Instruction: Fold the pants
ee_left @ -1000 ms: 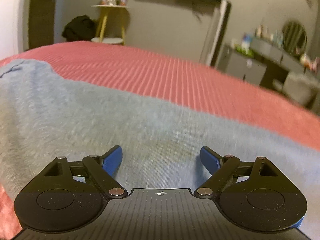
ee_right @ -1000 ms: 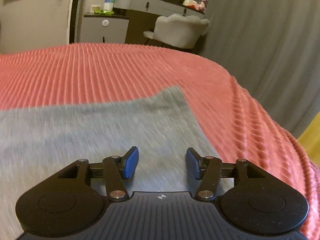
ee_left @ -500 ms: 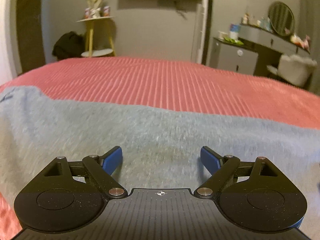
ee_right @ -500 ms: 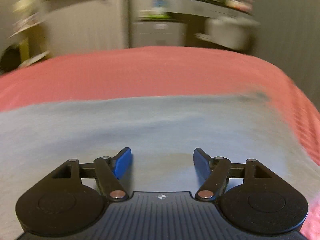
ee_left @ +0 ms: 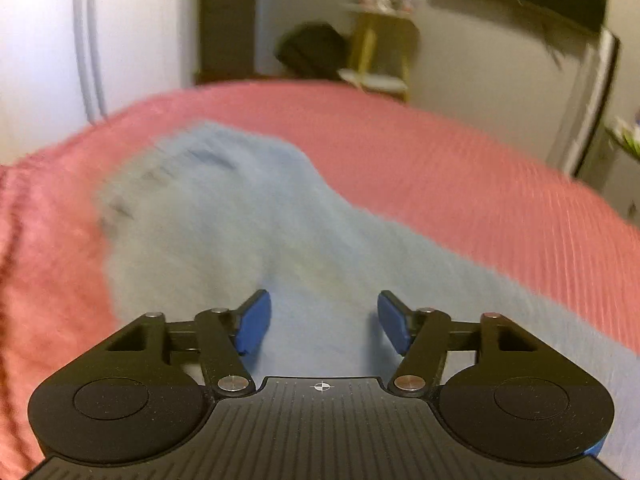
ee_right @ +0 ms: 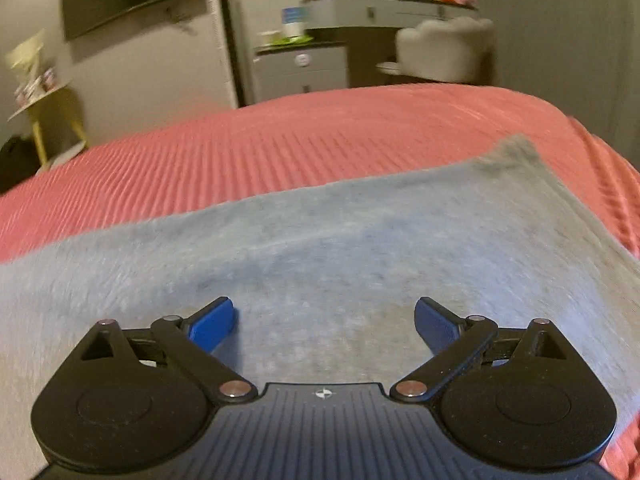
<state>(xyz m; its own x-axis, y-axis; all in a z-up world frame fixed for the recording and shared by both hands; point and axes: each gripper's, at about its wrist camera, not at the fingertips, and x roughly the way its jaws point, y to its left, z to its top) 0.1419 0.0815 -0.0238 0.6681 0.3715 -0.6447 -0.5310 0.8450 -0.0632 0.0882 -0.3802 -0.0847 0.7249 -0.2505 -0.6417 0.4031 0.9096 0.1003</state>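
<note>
Left gripper [ee_left: 322, 322]: fingers apart, nothing between them, held low over the pants [ee_left: 224, 224]. Right gripper [ee_right: 324, 326]: fingers apart, wider than the left, also empty, also low over the pants [ee_right: 360, 232].

The pants lay flat on the red bed [ee_left: 460, 176], a grey-blue band. In the left view the cloth ran from my fingers toward 11 o'clock and ended in a rounded end with dark marks, which I took for the waist, though blur left that uncertain. In the right view the band crossed from 9 o'clock to a squared corner [ee_right: 516, 152] at 2 o'clock, which I judged to be the hem end. Long axis: side to side across my front, one end out to the left, the other out to the right.

Step in hand, by my judgement: choosing grips for the fold. To do it well, each pair of fingers should take an edge of the cloth, catching every layer but not the bed cover beneath. Both grips should sit square to the long axis so the fold lands even. Lift only enough to clear, carry one end over the other, and match the edges before letting go.
</note>
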